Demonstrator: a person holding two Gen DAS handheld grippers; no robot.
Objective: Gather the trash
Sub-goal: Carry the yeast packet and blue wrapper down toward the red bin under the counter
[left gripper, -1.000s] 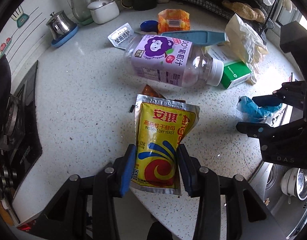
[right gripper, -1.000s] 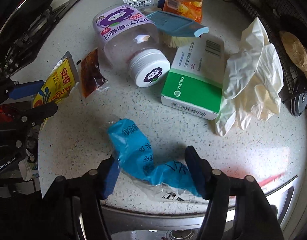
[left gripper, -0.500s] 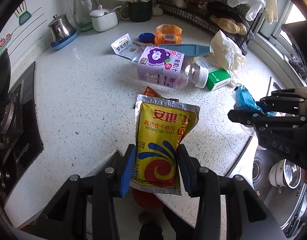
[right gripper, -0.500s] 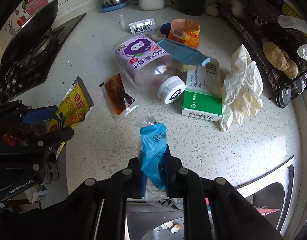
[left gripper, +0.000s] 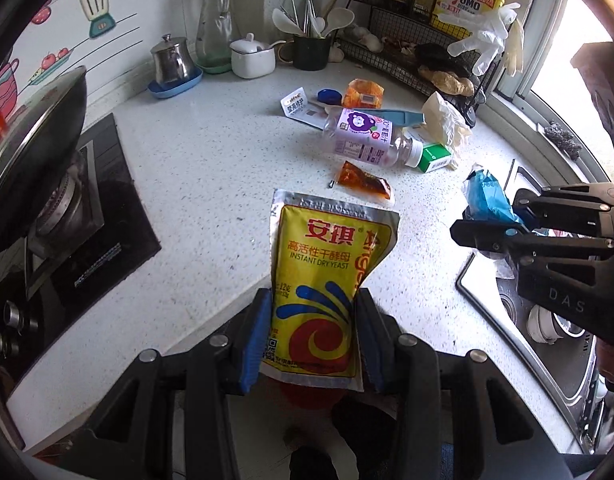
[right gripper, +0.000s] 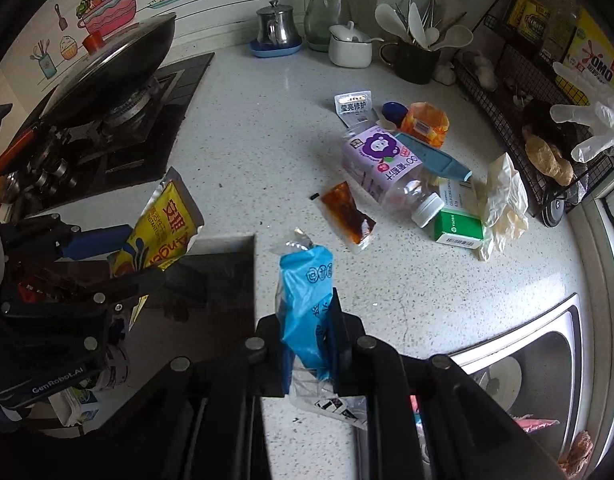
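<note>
My left gripper [left gripper: 313, 332] is shut on a yellow instant dry yeast packet [left gripper: 327, 280] and holds it up past the counter's front edge; the packet also shows in the right wrist view [right gripper: 163, 224]. My right gripper [right gripper: 307, 340] is shut on a crumpled blue plastic wrapper [right gripper: 307, 288], lifted above the counter near the sink; the wrapper also shows in the left wrist view [left gripper: 487, 196]. On the white counter [left gripper: 207, 160] lie a sauce sachet [right gripper: 347, 212], a purple-label bottle [right gripper: 387, 168], a green-white medicine box [right gripper: 459, 224], a cream glove [right gripper: 503, 200], an orange packet [right gripper: 425, 122] and a white sachet [right gripper: 355, 106].
A gas hob with a wok [right gripper: 107, 80] is at the left. The sink [right gripper: 519, 360] is at the right front. A blue-handled brush [right gripper: 435, 160] lies over the bottle. A kettle [right gripper: 275, 26], sugar pot [right gripper: 349, 48], utensil cup [right gripper: 413, 58] and wire rack [right gripper: 547, 112] line the back.
Both grippers have risen and pulled back from the counter with their loads. The right gripper closed on the blue wrapper and lifted it off the counter.
</note>
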